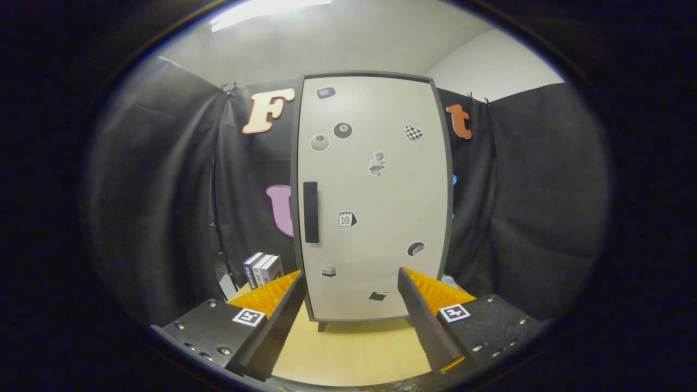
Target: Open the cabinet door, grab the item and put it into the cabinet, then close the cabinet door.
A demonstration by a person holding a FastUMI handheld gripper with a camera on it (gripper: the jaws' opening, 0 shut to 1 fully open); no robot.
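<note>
The tongs (pixel 348 283) are open, with a wide gap between the two fingers, and they hold nothing. They point straight at the cabinet (pixel 374 196), which stands upright on the light wooden desk (pixel 354 348) just beyond the fingertips. The cabinet door (pixel 381 218) is closed. It is pale with a dark frame, and several small stickers (pixel 342 130) are spread over it. A dark vertical handle (pixel 311 212) sits near the left edge of the door, at about middle height. Short legs show under the cabinet, so its bottom is a little above the desk. To the left of the cabinet, just behind the left finger, a small group of boxes (pixel 262 269) stands upright on the desk, near the cabinet's side. Black cloth hangs behind the cabinet and on both sides.
</note>
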